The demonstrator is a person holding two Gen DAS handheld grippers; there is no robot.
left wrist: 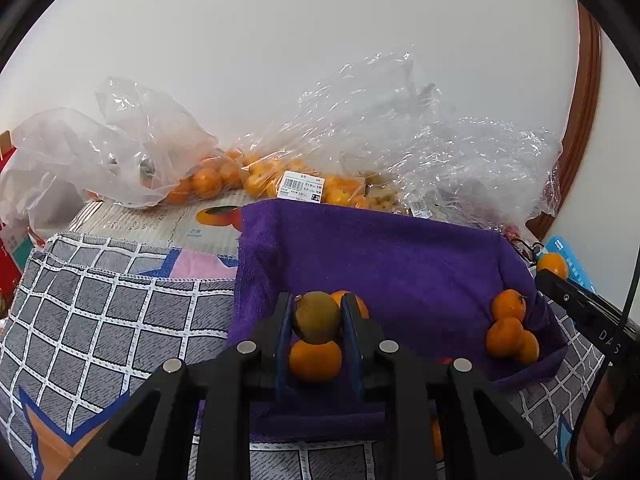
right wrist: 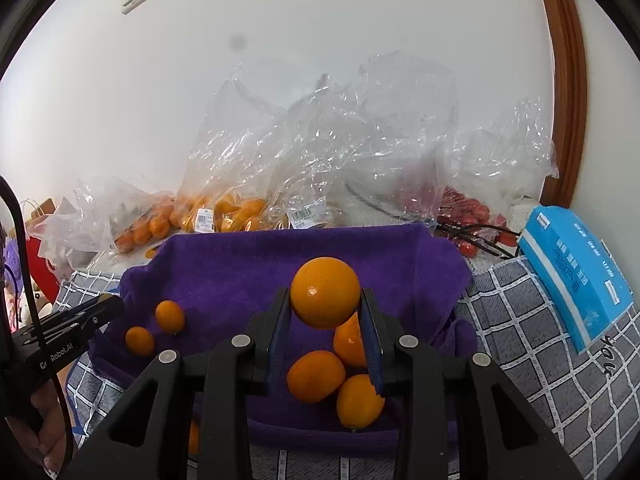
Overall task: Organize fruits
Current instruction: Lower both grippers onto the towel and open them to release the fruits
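Orange and round, a large fruit is sitting clamped between the blue pads of the right gripper, which is holding it above the purple towel lining a box. Below it, on the right side of the towel, three smaller orange fruits are lying close together, touching. Two more small ones are resting on the left side, near the tip of the left gripper. That left gripper is pinching a greenish-brown fruit between its own blue pads, hanging over another small orange fruit on the towel. A grey checked cloth is lying around the towel-lined box. Farther back, crumpled clear plastic bags are standing against the white wall, some holding small orange fruits with price labels, and one on the far right holding red fruit. A blue box is leaning on the checked cloth at the right.
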